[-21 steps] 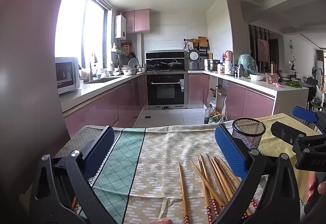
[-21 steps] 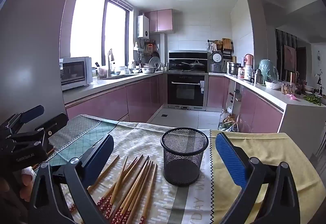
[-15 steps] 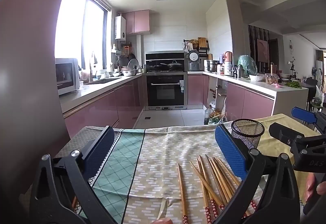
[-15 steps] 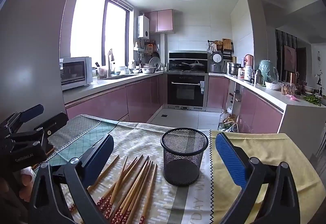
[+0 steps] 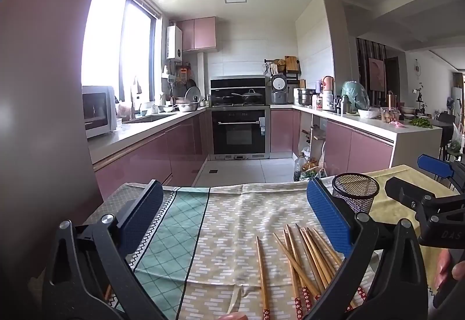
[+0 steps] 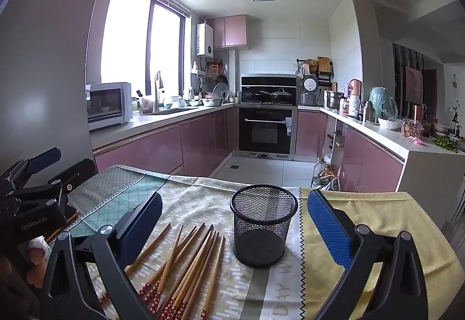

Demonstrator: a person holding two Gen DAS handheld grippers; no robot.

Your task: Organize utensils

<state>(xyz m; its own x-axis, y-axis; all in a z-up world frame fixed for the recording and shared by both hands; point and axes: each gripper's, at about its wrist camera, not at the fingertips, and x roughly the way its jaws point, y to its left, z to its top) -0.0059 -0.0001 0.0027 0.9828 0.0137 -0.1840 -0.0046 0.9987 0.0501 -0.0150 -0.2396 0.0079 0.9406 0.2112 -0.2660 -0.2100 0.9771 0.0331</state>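
Several wooden chopsticks (image 6: 189,259) with red patterned ends lie loose on the patterned cloth, left of an empty black mesh cup (image 6: 263,225). In the left wrist view the chopsticks (image 5: 302,256) lie near my right finger and the mesh cup (image 5: 355,192) stands behind it. My left gripper (image 5: 232,218) is open and empty above the cloth. My right gripper (image 6: 232,227) is open and empty, with the cup between its fingers further ahead. Each gripper shows at the edge of the other's view.
The table carries a green, beige and yellow tablecloth (image 6: 377,221); its far edge (image 5: 232,187) drops to the kitchen floor. Pink cabinets, an oven (image 6: 266,131) and cluttered counters stand beyond. A wall (image 5: 37,116) is close on the left.
The left gripper has tilted slightly, so the table scene sits a little higher in its view. The right gripper has hardly moved. Nothing was picked up.
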